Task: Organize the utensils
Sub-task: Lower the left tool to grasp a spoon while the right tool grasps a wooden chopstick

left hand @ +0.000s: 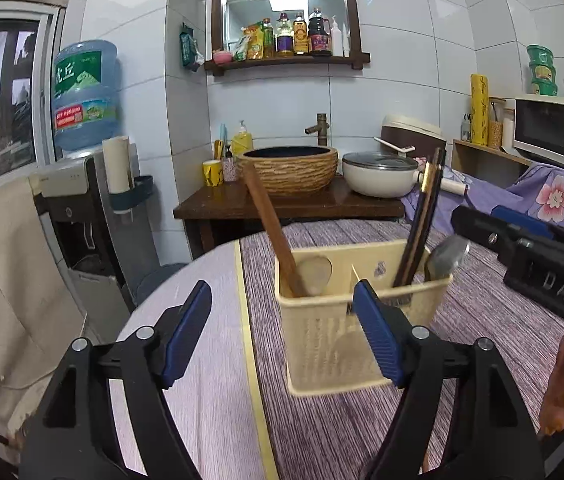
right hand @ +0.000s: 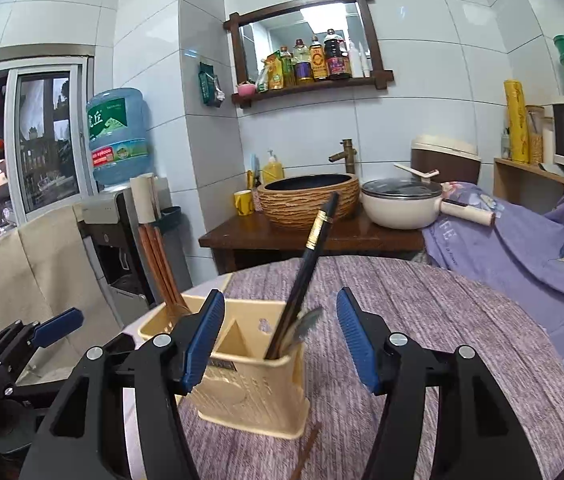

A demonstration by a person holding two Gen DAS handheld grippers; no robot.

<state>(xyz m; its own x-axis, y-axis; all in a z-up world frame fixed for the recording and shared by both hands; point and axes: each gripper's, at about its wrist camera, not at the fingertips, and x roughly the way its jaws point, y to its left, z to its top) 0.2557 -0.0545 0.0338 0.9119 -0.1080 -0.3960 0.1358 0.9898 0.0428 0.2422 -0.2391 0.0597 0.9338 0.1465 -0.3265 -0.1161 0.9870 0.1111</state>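
Note:
A cream plastic utensil holder (left hand: 322,336) (right hand: 249,392) stands on the round table. Its left compartment holds a wooden spoon (left hand: 267,224) (right hand: 163,268). Its right compartment holds dark chopsticks (left hand: 422,220) (right hand: 306,272) and a metal spoon (left hand: 446,256) (right hand: 306,320). My left gripper (left hand: 282,328) is open and empty, just in front of the holder's left side. My right gripper (right hand: 279,336) is open and empty, with the holder's right compartment between its fingers in the view. The right gripper also shows in the left wrist view (left hand: 530,256), and the left one in the right wrist view (right hand: 57,326).
A purple striped cloth (left hand: 362,432) (right hand: 442,340) covers most of the table. A thin wooden stick (right hand: 308,452) lies on it in front of the holder. Behind stand a sink cabinet with a basin (left hand: 290,168), a pot (left hand: 378,174), a water dispenser (left hand: 81,184) and a microwave (left hand: 554,128).

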